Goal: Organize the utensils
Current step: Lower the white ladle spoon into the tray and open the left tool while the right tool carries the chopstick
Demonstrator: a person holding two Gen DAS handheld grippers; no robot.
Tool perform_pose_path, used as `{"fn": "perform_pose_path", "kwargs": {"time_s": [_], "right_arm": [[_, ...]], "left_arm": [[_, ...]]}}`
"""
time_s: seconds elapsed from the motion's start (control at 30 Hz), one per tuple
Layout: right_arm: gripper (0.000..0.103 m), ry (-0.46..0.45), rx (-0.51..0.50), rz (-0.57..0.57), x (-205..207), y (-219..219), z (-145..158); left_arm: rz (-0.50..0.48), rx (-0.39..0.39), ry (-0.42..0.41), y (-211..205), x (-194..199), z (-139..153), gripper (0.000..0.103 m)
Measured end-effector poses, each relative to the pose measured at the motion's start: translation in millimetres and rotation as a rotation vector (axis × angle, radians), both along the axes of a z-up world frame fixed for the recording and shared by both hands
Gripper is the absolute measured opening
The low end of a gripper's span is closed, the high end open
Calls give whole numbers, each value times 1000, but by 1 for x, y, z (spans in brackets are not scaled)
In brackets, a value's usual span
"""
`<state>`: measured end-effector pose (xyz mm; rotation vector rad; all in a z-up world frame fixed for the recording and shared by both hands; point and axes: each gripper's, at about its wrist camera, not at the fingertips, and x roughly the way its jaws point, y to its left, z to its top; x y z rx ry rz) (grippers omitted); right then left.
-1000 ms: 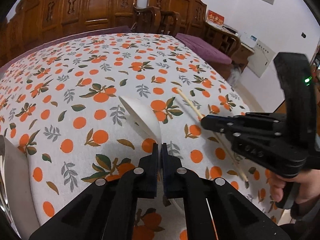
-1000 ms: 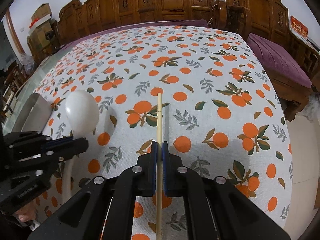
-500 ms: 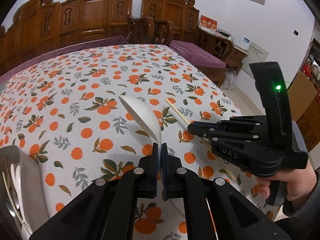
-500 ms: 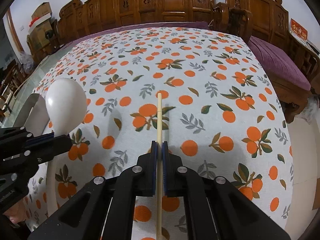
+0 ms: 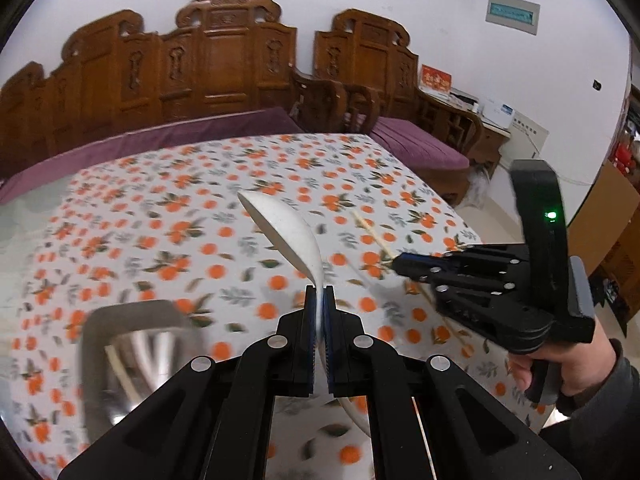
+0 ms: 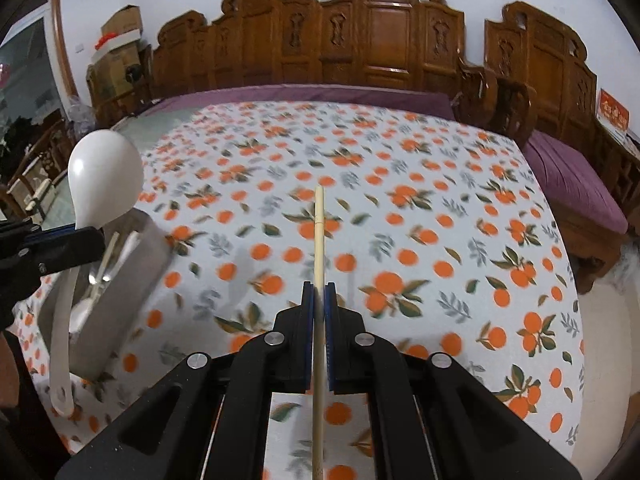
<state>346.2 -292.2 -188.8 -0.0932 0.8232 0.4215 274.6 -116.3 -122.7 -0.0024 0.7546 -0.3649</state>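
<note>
My left gripper (image 5: 319, 292) is shut on the handle of a white ladle-like spoon (image 5: 286, 232), bowl pointing away and lifted above the table. From the right wrist the same spoon (image 6: 105, 178) shows at the left, above a metal utensil holder (image 6: 120, 280). My right gripper (image 6: 319, 290) is shut on a wooden chopstick (image 6: 319, 236) that points forward over the cloth. In the left wrist view the right gripper (image 5: 400, 261) hovers at the right with the chopstick (image 5: 372, 232) sticking out of it. The holder (image 5: 136, 344) sits low left and contains some utensils.
The table wears a white cloth printed with oranges (image 6: 400, 240). Carved wooden chairs (image 6: 360, 40) and a purple-cushioned bench (image 6: 572, 184) stand behind and to the right. A person's hand (image 5: 560, 368) grips the right tool's handle.
Both grippers have risen from the table, each carrying its utensil. The metal holder has come into fuller view below the spoon, and the room behind shows more.
</note>
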Motion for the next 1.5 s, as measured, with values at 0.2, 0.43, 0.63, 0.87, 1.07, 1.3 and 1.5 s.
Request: {"fn": "perform_pose_path", "kwargs": {"time_s": [0.2,0.43,0.63,0.87,1.07,1.3,1.5], "right_arm": [[6,-35,5,39,-15,29,13],[6,-59,22,98,-31,63,24],[6,-72,35,159,-45,89,31],[6,-79,42,203,-58,110,35],[6,-78,48,219,-66,123,35],[6,-75,61,214,-69,131,35],[6,-59,98,202,-66,133,34]], "left_arm": [[53,54,-11,51,-11,7,3],[94,98,32,91,-10,-9,3],[120,114,99,115,-13,-36,3],[162,94,162,137,-15,-61,3],[179,100,188,139,-13,-76,3],[173,102,193,136,-12,-79,4],[182,104,173,138,-13,-73,16]]}}
